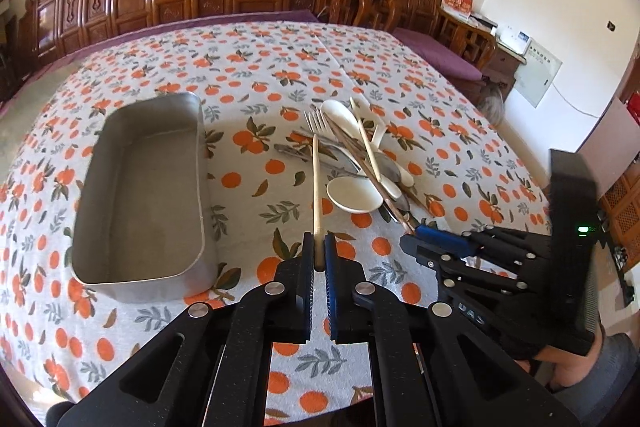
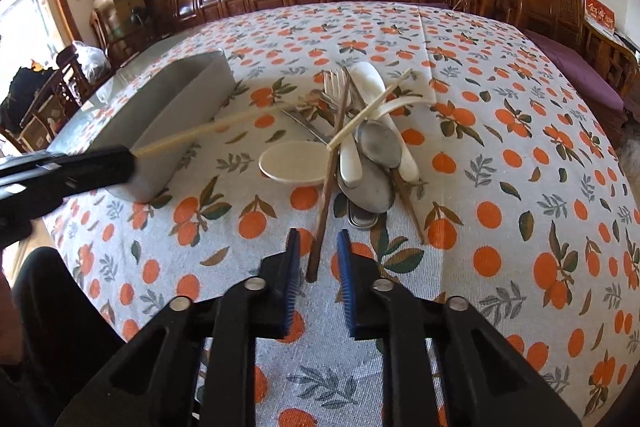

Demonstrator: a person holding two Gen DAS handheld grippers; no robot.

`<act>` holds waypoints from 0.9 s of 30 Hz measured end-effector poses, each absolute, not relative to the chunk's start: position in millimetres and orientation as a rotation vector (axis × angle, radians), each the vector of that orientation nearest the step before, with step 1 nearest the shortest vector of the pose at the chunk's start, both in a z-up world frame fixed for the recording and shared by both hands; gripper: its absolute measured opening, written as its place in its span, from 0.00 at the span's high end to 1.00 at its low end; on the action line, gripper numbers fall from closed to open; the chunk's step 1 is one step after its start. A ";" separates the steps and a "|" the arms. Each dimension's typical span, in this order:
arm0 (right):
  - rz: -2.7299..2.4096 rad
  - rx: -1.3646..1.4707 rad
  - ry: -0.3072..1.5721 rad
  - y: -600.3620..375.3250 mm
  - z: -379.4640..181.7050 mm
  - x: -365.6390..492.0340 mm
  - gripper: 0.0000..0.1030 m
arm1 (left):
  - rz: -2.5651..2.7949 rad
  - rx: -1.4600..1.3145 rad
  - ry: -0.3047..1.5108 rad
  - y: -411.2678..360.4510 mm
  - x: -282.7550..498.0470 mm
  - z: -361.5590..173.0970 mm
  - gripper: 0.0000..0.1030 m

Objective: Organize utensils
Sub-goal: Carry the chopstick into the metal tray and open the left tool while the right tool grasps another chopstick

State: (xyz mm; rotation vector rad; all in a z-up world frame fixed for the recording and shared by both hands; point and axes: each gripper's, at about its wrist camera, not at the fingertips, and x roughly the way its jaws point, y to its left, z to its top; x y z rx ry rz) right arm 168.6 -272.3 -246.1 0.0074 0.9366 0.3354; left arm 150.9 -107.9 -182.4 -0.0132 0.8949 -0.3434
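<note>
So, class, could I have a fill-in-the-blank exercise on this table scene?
1. The left gripper is shut on a pale ____.
2. The metal tray holds ____ utensils.
3. The brown chopstick lies between the pads of the ____ gripper.
4. The tablecloth is printed with ____.

Missing words: chopstick; no; right; oranges

LEFT: left gripper (image 1: pixel 319 247) pitched downward, jaws clamped on a pale chopstick (image 1: pixel 315 187), pads pressing it | RIGHT: right gripper (image 2: pixel 318 247) pitched downward, jaws narrowly parted, astride end of a brown chopstick (image 2: pixel 325 203), pads clear of it | both near edge, side by side.
</note>
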 end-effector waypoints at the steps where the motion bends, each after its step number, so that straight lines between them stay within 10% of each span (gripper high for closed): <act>1: 0.336 0.008 0.939 -272.6 -246.8 168.6 0.90 | -0.343 -0.008 0.884 -107.1 148.4 -178.7 0.96; 27: 0.385 0.043 0.811 -254.8 -170.5 144.0 0.94 | -0.254 -0.014 0.775 -49.9 129.8 -137.8 0.96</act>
